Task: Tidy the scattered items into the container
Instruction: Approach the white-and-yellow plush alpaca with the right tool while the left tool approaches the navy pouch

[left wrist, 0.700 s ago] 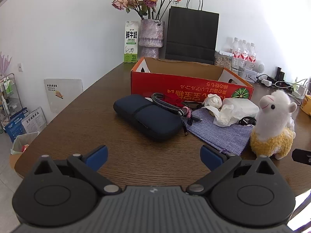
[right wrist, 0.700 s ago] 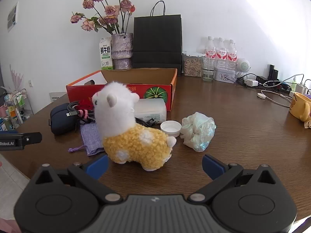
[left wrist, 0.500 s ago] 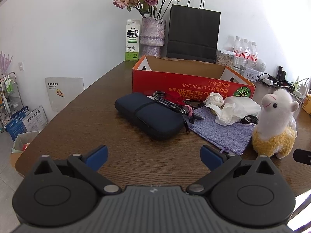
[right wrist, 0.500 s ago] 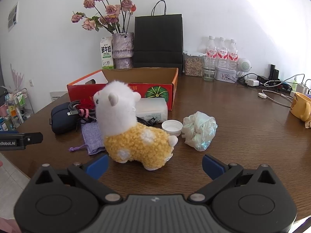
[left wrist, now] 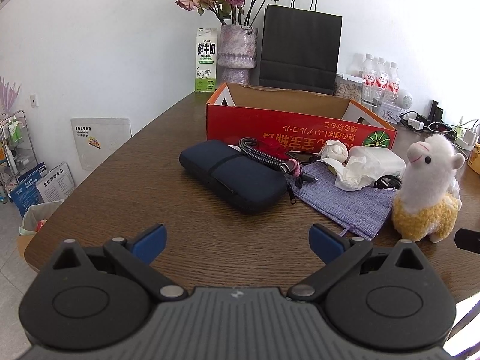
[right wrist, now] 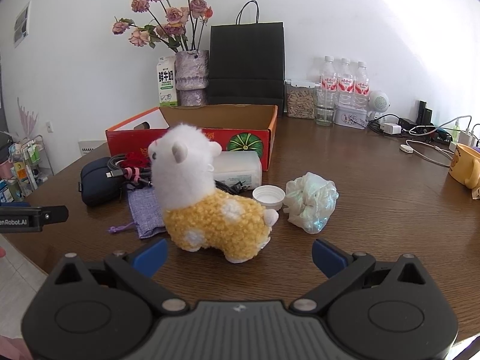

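An open red cardboard box (left wrist: pixel 288 123) (right wrist: pixel 246 139) stands on the brown table. Before it lie a dark blue pouch (left wrist: pixel 232 178) (right wrist: pixel 97 184), a braided cable (left wrist: pixel 264 156), a purple cloth bag (left wrist: pixel 345 201) (right wrist: pixel 144 210), crumpled tissue (left wrist: pixel 357 169), a white pack (right wrist: pixel 237 166), a white lid (right wrist: pixel 268 196) and a crumpled plastic bag (right wrist: pixel 312 202). A white and yellow plush alpaca (left wrist: pixel 426 192) (right wrist: pixel 210 198) stands upright. My left gripper (left wrist: pixel 237 240) is open and empty, short of the pouch. Just behind the alpaca, my right gripper (right wrist: pixel 240 250) is open and empty too.
At the back stand a vase of dried roses (left wrist: pixel 238 51), a milk carton (left wrist: pixel 206 60), a black paper bag (left wrist: pixel 300 48), water bottles (right wrist: pixel 345 82) and a jar (right wrist: pixel 300 99). Chargers and cables (right wrist: pixel 420 129) and a yellow mug (right wrist: pixel 465 165) sit at the right.
The left wrist view has shifted slightly, so the box and alpaca sit a little further right and lower. In the right wrist view, the alpaca has come a bit closer.
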Available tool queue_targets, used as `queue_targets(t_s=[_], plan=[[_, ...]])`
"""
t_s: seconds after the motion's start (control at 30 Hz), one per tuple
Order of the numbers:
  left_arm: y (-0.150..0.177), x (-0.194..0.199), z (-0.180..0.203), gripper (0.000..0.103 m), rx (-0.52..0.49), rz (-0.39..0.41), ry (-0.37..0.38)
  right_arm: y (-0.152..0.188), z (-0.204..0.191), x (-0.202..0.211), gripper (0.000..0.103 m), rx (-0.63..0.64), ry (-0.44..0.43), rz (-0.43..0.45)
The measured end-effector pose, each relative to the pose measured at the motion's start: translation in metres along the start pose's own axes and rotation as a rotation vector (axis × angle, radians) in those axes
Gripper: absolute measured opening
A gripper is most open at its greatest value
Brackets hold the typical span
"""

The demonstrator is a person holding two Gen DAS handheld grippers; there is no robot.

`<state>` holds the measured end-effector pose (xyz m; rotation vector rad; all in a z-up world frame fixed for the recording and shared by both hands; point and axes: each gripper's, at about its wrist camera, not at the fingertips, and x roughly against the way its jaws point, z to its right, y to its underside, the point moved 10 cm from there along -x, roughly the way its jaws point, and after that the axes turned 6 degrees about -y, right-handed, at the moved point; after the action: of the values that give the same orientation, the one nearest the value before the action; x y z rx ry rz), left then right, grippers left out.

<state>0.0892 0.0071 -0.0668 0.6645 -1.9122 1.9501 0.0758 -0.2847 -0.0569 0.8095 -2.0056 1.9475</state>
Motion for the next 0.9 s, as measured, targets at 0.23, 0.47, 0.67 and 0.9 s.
queue_targets(t_s=[0.23,0.47,0.67,0.9], plan=[[-0.0008,-0.0013,-0.0010,0.103,-0.003,-0.008,-0.007,0.0001,-0.0006,-0.0002,0.103,-0.002,0.000,0.002],[-0.0042,-0.0056,-0.0037,0.103,-0.011,-0.021,-0.016,-0.0034,-0.0067,-0.0010,0.103,-0.004,-0.009,0.015],[-0.0079,-0.0056,-0.0030,0.103,-0.047,-0.027,-0.022,-0.0043,-0.0064,-0.0007,0.103,-0.021,-0.020,0.035],[-0.0080,-0.0042,-0.0047,0.103,-0.044,-0.030,-0.019,-0.0054,-0.0078,0.0001,0.103,-0.022,-0.026,0.040]])
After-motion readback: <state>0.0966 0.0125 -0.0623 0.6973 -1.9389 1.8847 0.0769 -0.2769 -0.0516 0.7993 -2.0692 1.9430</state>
